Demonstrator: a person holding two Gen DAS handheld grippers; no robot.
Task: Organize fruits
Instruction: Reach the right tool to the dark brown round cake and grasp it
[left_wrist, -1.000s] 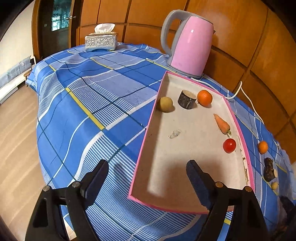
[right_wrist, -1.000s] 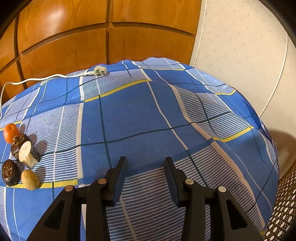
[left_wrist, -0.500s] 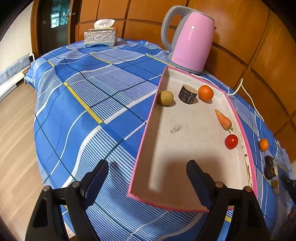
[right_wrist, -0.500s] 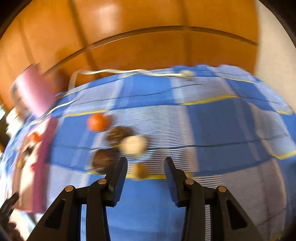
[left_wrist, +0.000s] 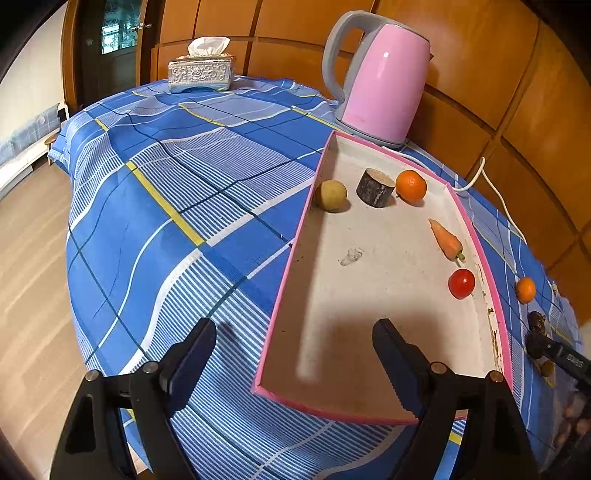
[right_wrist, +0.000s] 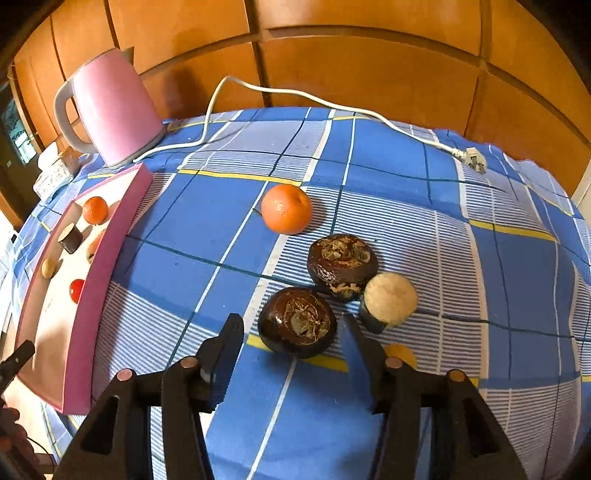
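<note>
The right hand-held gripper (right_wrist: 291, 343), jaws just widened and holding nothing, hovers with the near dark-brown round water chestnut (right_wrist: 297, 322) lying on the blue-checked counter (right_wrist: 369, 177) directly ahead between its fingertips.

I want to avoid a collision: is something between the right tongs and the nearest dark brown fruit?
Nothing visible is. The right tongs have just been opening, and the dark brown fruit lies just ahead on the cloth. The cut piece sits right of it.

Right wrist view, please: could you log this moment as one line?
right claw: open, just widening, empty | ahead: dark brown round fruit on blue checked cloth | pink-rimmed tray: beside
</note>
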